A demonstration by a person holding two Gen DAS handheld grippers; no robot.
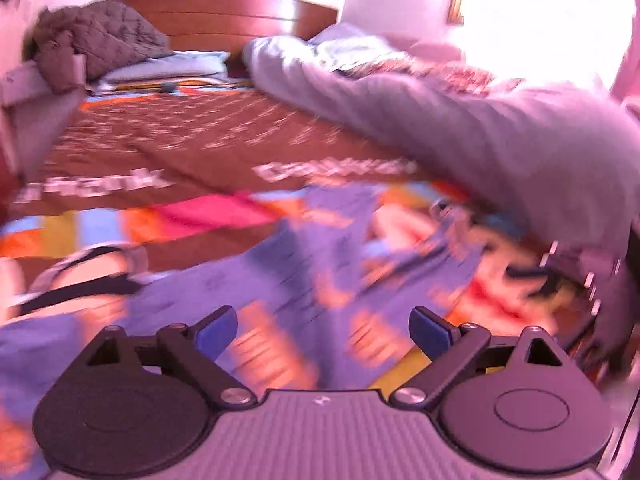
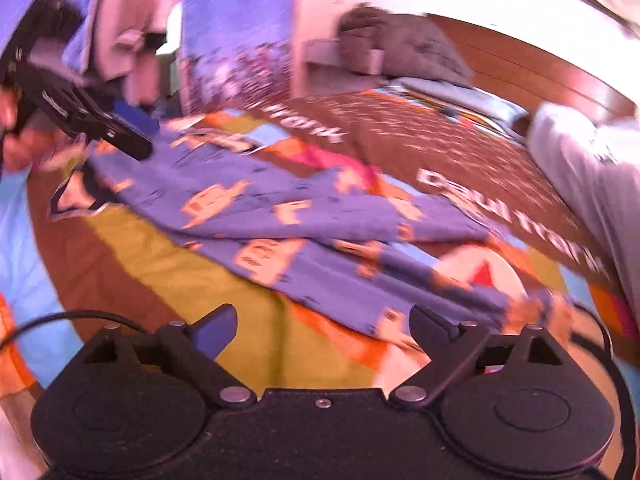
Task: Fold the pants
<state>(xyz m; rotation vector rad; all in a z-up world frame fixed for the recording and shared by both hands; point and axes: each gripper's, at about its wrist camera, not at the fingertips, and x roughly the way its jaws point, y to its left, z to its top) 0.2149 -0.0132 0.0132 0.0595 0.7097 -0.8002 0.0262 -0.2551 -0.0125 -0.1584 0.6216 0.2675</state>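
The pants (image 1: 304, 264) are purple-blue with orange figures. They lie flat and stretched out on the colourful bedspread (image 1: 180, 140). My left gripper (image 1: 323, 332) hangs open just above them, with nothing between its blue pads. In the right wrist view the pants (image 2: 280, 208) run from upper left to lower right. My right gripper (image 2: 323, 332) stands open near their lower right end and holds nothing. The left gripper (image 2: 136, 132) shows at the upper left, held by a hand (image 2: 20, 152) over the far end of the pants. Both views are blurred.
A pale grey duvet (image 1: 480, 120) is heaped along the right side of the bed, also visible as the duvet (image 2: 592, 184). A grey quilted bundle (image 1: 100, 36) lies by the wooden headboard (image 1: 224, 12). A person's clothed body (image 2: 224, 12) stands at the bed's left side.
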